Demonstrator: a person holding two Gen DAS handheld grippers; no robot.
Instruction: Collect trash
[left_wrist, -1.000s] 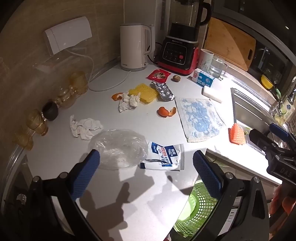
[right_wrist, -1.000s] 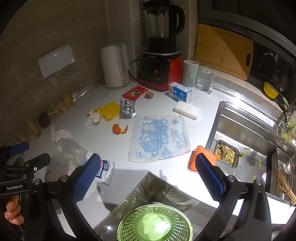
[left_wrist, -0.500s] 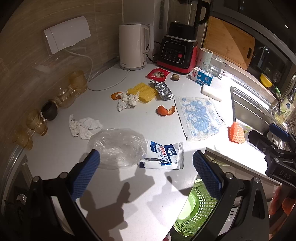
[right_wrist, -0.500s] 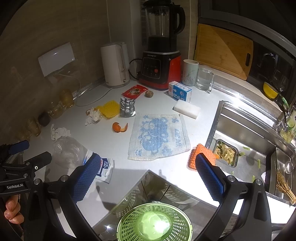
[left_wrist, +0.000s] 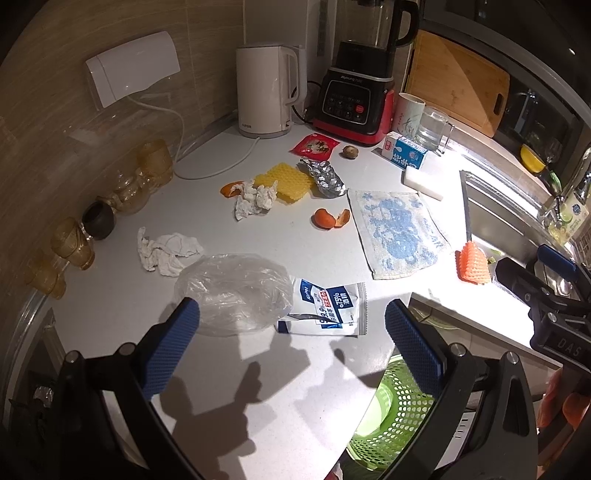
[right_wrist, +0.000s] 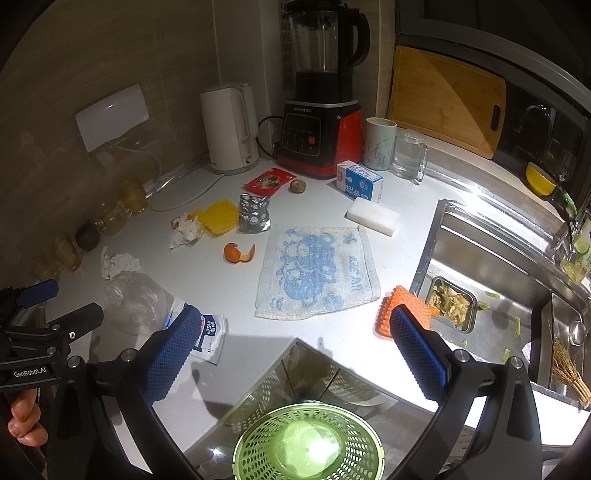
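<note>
Trash on the white table (left_wrist: 122, 291), seen past the left claw (left_wrist: 291, 343).
The claw is wide open and holds nothing. Just past it lies a clear plastic bag (left_wrist: 232, 291). A wipes packet (left_wrist: 327, 308) touches the bag. A crumpled tissue (left_wrist: 166, 251) is beside the bag. Orange peel (left_wrist: 330, 218) lies farther off, beside a blue towel (left_wrist: 397, 230).

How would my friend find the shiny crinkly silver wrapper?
Start at the red and black blender by the wall and come forward past the red snack packet. The silver wrapper lies beside the yellow sponge; only it is shiny, crumpled foil.
</note>
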